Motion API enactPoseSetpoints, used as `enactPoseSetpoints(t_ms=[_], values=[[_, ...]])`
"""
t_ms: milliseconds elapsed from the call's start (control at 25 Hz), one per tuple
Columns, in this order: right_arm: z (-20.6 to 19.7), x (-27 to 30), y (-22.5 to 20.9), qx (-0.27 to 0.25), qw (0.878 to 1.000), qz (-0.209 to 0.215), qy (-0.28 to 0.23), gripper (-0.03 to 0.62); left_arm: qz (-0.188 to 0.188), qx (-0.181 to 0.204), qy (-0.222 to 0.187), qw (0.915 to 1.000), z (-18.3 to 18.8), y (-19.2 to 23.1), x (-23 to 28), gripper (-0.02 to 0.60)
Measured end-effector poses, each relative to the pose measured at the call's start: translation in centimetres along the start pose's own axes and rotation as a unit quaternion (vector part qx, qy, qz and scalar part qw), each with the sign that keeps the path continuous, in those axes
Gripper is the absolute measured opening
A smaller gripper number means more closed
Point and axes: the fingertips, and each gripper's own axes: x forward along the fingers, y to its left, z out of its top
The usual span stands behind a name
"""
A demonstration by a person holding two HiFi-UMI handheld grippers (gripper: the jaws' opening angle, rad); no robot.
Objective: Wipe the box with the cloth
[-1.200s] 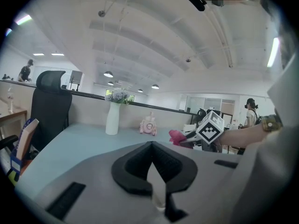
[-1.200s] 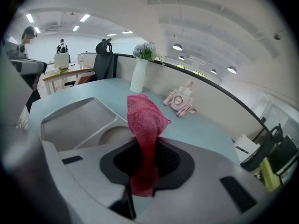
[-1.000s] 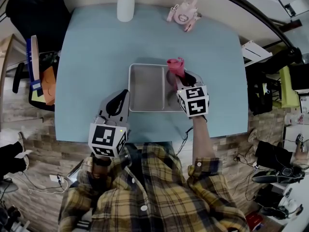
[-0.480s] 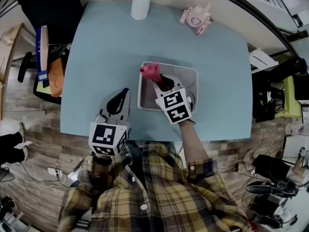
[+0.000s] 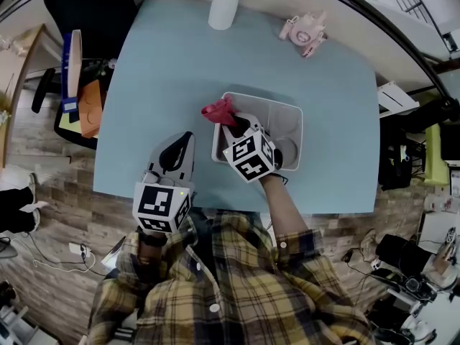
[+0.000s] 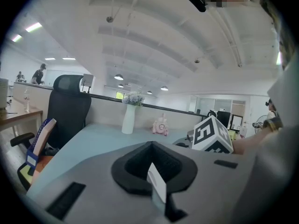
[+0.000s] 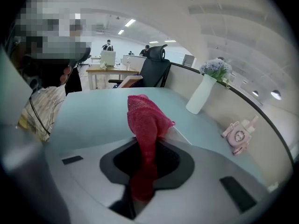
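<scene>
You're reaching your right tongs [image 5: 231, 125] forward, gripping the cloth [image 5: 218, 111] at the box [image 5: 289, 109]'s left rim; your left tongs [image 5: 184, 138] are hovering closed.

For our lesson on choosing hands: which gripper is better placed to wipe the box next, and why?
Right. The right gripper clamps the red cloth at the left rim of the box; the left gripper is shut, empty, apart from it.

Bright ceiling light, fisheye edges, sharp
</scene>
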Motion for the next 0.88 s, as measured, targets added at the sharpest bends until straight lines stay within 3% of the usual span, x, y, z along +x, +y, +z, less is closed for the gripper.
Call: enactPoseSetpoints(t_ms=[880], values=[[-4.6, -2.6, -2.8, -0.01, 0.998, -0.02, 0.058, 0.071, -0.015, 0.001, -0.003, 0.9999, 0.2, -1.5, 1.1, -0.009]])
